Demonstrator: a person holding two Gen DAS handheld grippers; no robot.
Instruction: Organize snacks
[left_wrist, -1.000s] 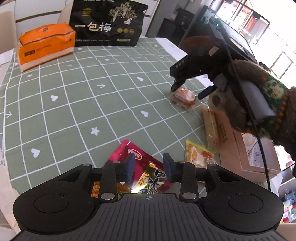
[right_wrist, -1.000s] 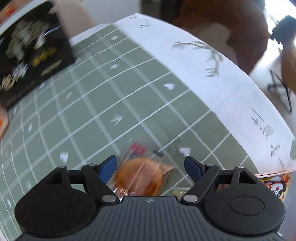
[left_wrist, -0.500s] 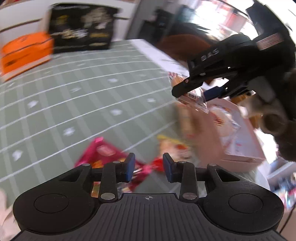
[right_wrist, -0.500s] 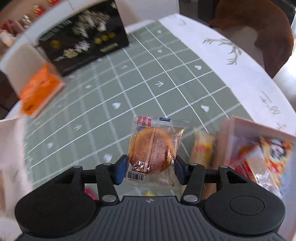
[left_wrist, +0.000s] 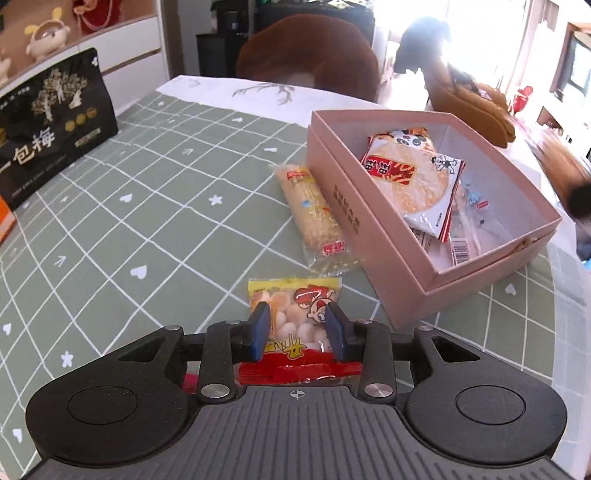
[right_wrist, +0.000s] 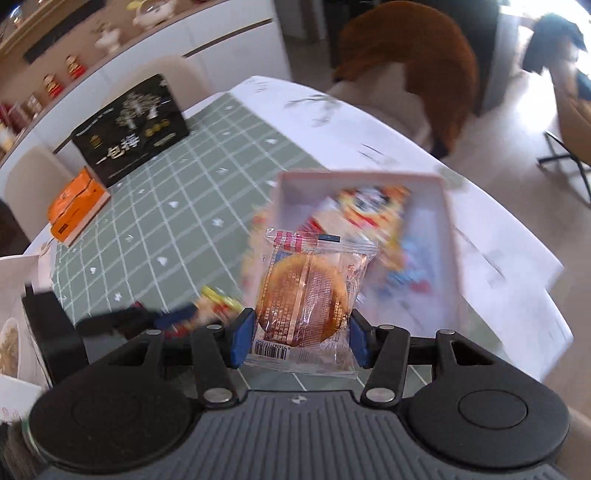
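The green grid-patterned tablecloth (left_wrist: 155, 206) carries everything, and the snacks cluster at its near right side because that is where the open pink cardboard box (left_wrist: 376, 236) sits, serving as the collecting bin. The box already holds several packets, a red-and-white rice cracker pack (left_wrist: 410, 177) lying uppermost, so sorting looks well under way. At the far edge a large black plum bag (left_wrist: 48, 129) stands upright, apart from the loose items and likely too big for the box; in the right wrist view an orange pack (right_wrist: 77, 206) lies just beside it. Just beside the box's left wall lies a long pale wafer-roll packet (left_wrist: 314, 214), placed within easy reach of the bin. Nearer still, a yellow packet of small round biscuits (left_wrist: 295, 314) lies flat on the cloth; the left gripper (left_wrist: 297, 332) has its jaws apart on either side of it, lined up as if to take it next. The right gripper (right_wrist: 297, 339) is clamped on the lower edges of a clear-wrapped round golden cake (right_wrist: 306, 295), holding it upright in the air with the box behind it, apparently so it can drop in among the rest.
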